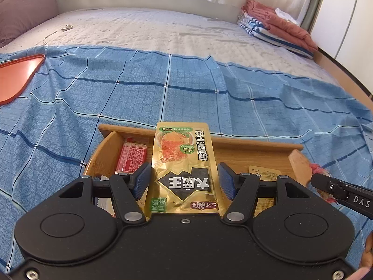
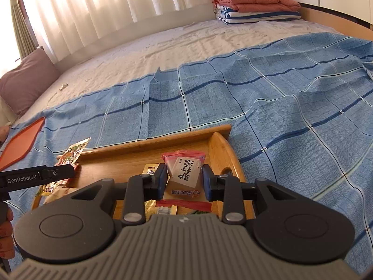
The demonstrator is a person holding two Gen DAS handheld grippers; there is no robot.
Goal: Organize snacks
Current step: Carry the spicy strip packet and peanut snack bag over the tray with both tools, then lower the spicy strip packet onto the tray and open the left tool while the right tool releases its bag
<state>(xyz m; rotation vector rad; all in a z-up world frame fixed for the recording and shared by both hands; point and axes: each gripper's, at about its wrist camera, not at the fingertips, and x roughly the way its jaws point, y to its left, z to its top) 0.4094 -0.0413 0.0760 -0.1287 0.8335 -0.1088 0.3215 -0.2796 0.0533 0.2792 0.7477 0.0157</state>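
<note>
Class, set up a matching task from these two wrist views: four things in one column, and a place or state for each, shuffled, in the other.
Things
1. gold packet
2. pink-edged packet
3. orange tray
4. folded blankets

Places or states
A. at the bed's far corner
B. clamped in the right gripper
C. flat on the blue checked cloth
D. clamped in the left gripper

Pairs: 1-D, 2-B, 3-C, 4-A

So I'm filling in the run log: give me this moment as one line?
left tongs: shut on gold pouch | right tongs: shut on pink-edged packet | both over wooden tray | orange tray: bare
</note>
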